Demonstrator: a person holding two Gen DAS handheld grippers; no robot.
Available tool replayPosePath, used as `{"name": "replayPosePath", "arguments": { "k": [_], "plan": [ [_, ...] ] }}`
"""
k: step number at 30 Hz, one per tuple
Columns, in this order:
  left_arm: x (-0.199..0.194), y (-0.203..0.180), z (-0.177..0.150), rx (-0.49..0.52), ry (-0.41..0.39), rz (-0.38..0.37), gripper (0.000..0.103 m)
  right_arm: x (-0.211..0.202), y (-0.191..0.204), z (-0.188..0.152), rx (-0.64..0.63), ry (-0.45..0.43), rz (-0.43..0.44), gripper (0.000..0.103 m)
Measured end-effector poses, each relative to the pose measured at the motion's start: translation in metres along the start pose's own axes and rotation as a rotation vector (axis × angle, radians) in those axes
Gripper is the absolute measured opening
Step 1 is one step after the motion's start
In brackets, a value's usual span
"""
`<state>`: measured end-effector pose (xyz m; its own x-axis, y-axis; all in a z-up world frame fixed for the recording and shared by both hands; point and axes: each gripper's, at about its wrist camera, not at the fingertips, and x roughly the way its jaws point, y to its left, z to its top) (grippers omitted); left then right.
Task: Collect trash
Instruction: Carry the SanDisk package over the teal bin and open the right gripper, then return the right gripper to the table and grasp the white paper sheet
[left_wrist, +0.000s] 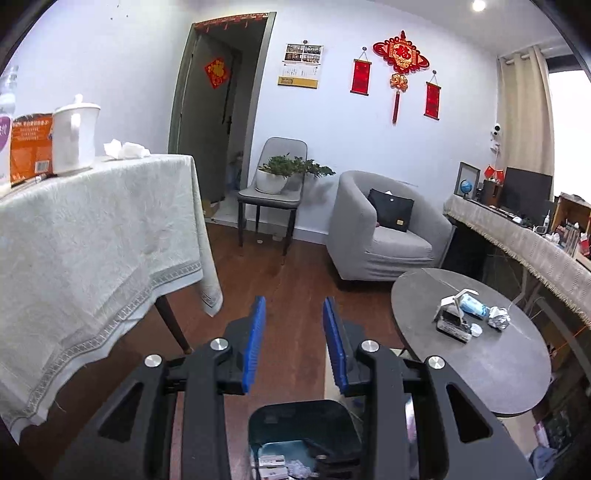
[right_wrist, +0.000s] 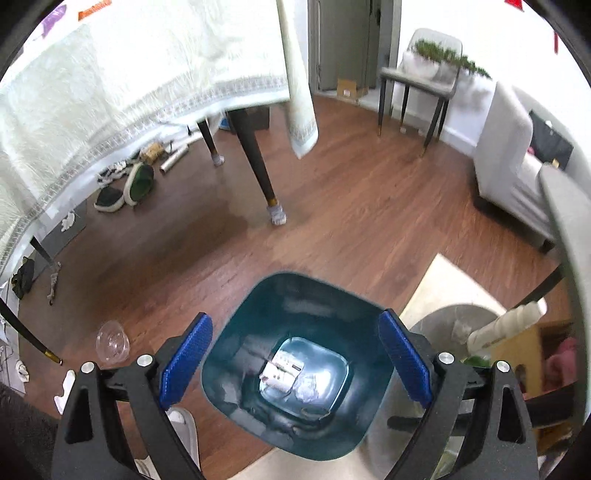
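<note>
A dark teal trash bin stands on the floor right under my right gripper. That gripper is open wide with nothing between its blue pads. At the bottom of the bin lie a small white box and a crumpled clear wrapper. My left gripper is shut down to a narrow gap, holds nothing and points across the room above the bin. More trash sits on the round grey table: crumpled foil, a blue packet and small white boxes. Crumpled tissues lie on the cloth-covered table.
A clear plastic cup lies on the wooden floor left of the bin. A table leg stands beyond the bin, with shoes under the table. A grey armchair and a chair with a potted plant stand by the far wall.
</note>
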<state>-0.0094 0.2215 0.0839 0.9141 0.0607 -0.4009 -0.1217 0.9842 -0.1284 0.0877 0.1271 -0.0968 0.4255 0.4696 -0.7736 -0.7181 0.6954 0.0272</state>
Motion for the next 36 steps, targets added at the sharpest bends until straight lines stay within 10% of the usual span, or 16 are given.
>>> {"name": "replayPosePath", "arguments": {
  "k": [14,36],
  "plan": [
    [0.016,-0.012,-0.001,-0.018,0.025,0.007,0.067,-0.101,-0.040,0.006,-0.001,-0.252,-0.133,0.092],
    [0.098,-0.126,-0.023,0.154,0.155,-0.154,0.088,-0.170,-0.208,-0.027,0.271,-0.336,-0.199,0.100]
  ]
}}
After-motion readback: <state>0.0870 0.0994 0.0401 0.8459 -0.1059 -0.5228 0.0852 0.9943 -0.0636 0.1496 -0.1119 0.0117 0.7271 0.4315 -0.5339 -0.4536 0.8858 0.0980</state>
